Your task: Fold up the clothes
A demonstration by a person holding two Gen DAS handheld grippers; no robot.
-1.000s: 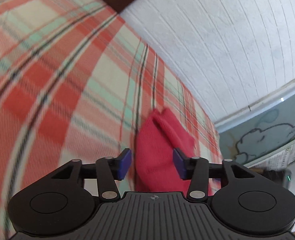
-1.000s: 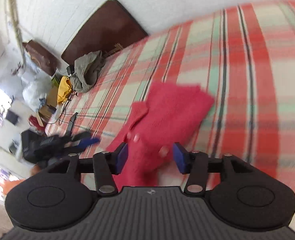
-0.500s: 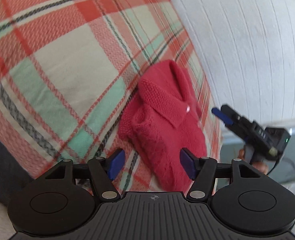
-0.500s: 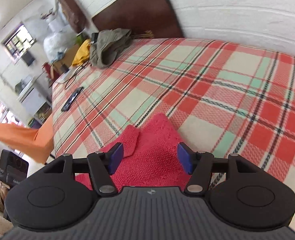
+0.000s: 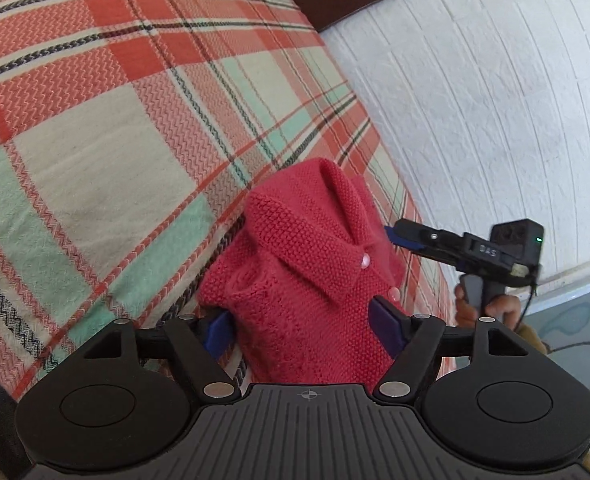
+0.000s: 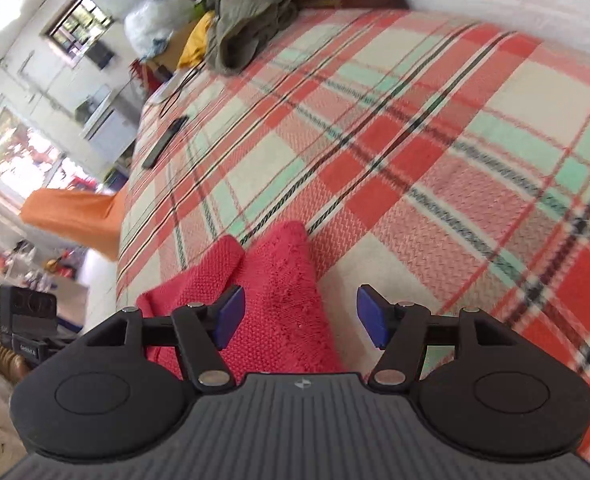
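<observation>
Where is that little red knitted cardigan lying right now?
The red knitted cardigan lies on the plaid blanket, close to the bed's wall-side edge, directly ahead of the open left gripper. The right gripper approaches from its far side.

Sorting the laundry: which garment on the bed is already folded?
The red knitted cardigan, a compact bundle by both grippers; the olive garment lies crumpled at the far end.

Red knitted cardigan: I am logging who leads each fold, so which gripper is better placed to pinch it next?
Left, probably. The left gripper is open with the red cardigan bunched between its pads. The right gripper, also open, straddles only the cardigan's edge and bare plaid blanket.
</observation>
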